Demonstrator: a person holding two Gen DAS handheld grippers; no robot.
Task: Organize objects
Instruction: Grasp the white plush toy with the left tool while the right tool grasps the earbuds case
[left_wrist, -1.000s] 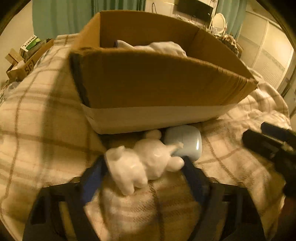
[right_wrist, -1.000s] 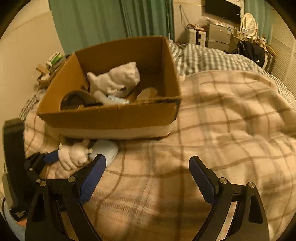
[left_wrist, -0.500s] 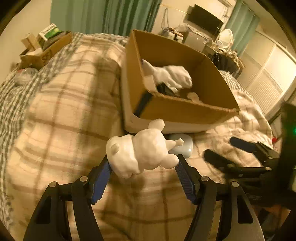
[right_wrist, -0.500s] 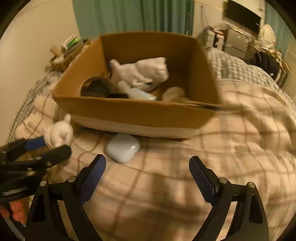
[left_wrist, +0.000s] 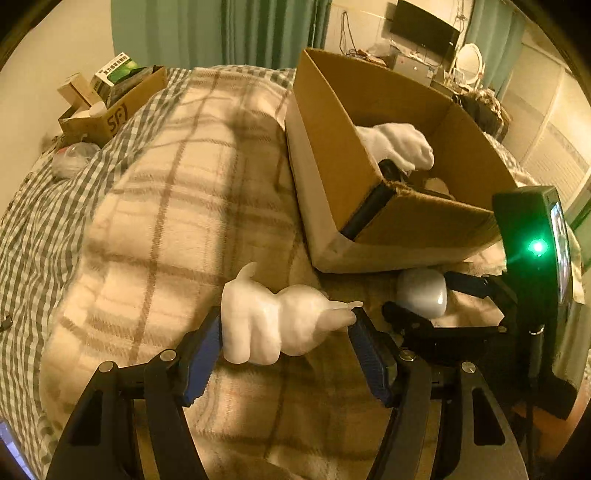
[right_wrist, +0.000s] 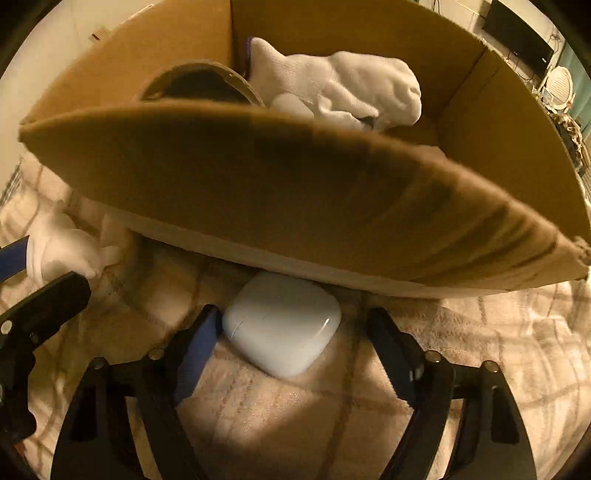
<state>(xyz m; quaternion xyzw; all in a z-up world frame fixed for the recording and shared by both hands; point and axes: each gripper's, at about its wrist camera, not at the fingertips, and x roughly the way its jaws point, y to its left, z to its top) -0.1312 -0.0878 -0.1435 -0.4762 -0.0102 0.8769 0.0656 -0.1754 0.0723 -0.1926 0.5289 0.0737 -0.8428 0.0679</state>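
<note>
Earbud case (right_wrist: 282, 328) between right fingers (right_wrist: 197, 341)

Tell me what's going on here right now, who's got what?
The left gripper is shut on a white figurine, held up over the plaid blanket beside the cardboard box. The right gripper is open, its jaws straddling a white earbud case that lies on the blanket against the box's front wall. Not gripped yet. Another white figurine already lies in the box.
</note>
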